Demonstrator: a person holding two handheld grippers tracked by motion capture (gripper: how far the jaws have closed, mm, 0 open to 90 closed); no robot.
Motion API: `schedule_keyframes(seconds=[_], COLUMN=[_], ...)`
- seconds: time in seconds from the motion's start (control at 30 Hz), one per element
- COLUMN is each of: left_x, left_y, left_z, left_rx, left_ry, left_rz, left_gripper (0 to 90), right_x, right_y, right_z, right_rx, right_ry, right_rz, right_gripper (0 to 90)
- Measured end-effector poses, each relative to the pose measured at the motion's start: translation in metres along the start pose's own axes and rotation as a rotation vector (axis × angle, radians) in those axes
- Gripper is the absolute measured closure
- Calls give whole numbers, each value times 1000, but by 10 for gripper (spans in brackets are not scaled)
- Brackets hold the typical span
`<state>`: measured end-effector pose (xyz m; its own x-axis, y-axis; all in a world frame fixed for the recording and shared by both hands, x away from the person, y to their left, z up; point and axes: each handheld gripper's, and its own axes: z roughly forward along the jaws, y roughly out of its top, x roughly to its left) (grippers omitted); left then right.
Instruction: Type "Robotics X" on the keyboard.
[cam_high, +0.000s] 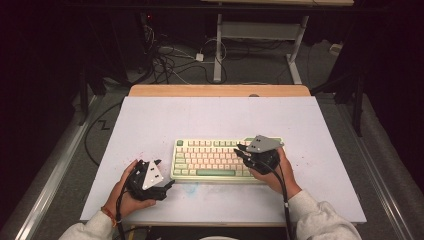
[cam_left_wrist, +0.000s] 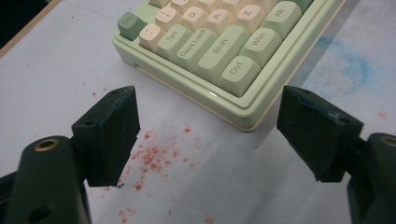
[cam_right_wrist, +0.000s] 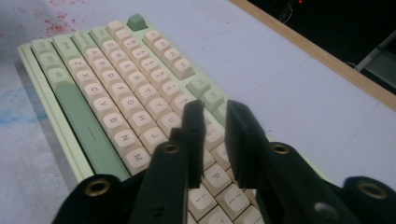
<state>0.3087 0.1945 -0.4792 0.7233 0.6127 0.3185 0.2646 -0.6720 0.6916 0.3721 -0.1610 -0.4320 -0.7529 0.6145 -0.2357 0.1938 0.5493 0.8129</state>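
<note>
My left gripper (cam_high: 159, 175) is sitting near my edge of the desk (cam_high: 150, 120), just beside the keyboard's (cam_high: 212, 160) left end, fingers (cam_left_wrist: 109, 135) spread wide with nothing between them. In the left gripper view they are framing the keyboard's (cam_left_wrist: 219, 56) Ctrl corner, apart from it, over red specks (cam_left_wrist: 154, 156) on the desk (cam_left_wrist: 56, 74). My right gripper (cam_high: 243, 151) is hovering over the keyboard's right part, fingers (cam_right_wrist: 194, 135) standing slightly apart, a narrow gap showing, pinching nothing; in the right gripper view they are pointing over the letter keys of the keyboard (cam_right_wrist: 93, 93). The keyboard is lying flat near the desk's middle, closer to me than to the far edge. A blue smudge (cam_left_wrist: 348, 65) is marking the desk in front of it.
</note>
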Motion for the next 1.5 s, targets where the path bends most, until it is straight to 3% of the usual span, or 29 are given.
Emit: schedule_keyframes(seconds=[0.17, 0.23, 0.37, 0.4, 0.57, 0.83, 1.03, 1.2, 1.23, 1.27, 1.5], left_x=[0, 0, 1, 0, 1, 2, 4, 7, 8, 10, 13], left_y=[0, 0, 1, 1, 1, 4, 8, 12, 13, 15, 26], left_z=[0, 0, -2, -2, -4, -5, -8, -8, -8, -7, -1], left_rx=[0, -4, -25, -27, -43, -48, -72, -85, -82, -87, -72], left_ry=[-4, -10, -28, -25, -25, -32, -54, -109, -113, -138, -186], left_rz=[-2, -10, -21, -21, -32, -48, -60, -80, -80, -93, -93], left_gripper=[203, 202, 202, 202, 210, 275, 378, 568, 568, 633, 875], right_x=[-1, 0, 1, 1, 3, 3, 5, 8, 8, 10, 15], right_y=[-2, -3, -5, -8, -17, -30, -44, -57, -57, -60, -70], right_z=[-9, -16, -21, -25, -34, -50, -61, -68, -68, -69, -75], right_rx=[-25, -44, -53, -63, -65, -82, -68, -57, -57, -46, -25], right_ry=[-22, -41, -58, -61, -100, -142, -173, -185, -185, -192, -191], right_rz=[1, 5, 5, 13, 8, 18, 21, 27, 27, 29, 17], right_gripper=[633, 519, 431, 370, 285, 226, 203, 202, 202, 202, 206])
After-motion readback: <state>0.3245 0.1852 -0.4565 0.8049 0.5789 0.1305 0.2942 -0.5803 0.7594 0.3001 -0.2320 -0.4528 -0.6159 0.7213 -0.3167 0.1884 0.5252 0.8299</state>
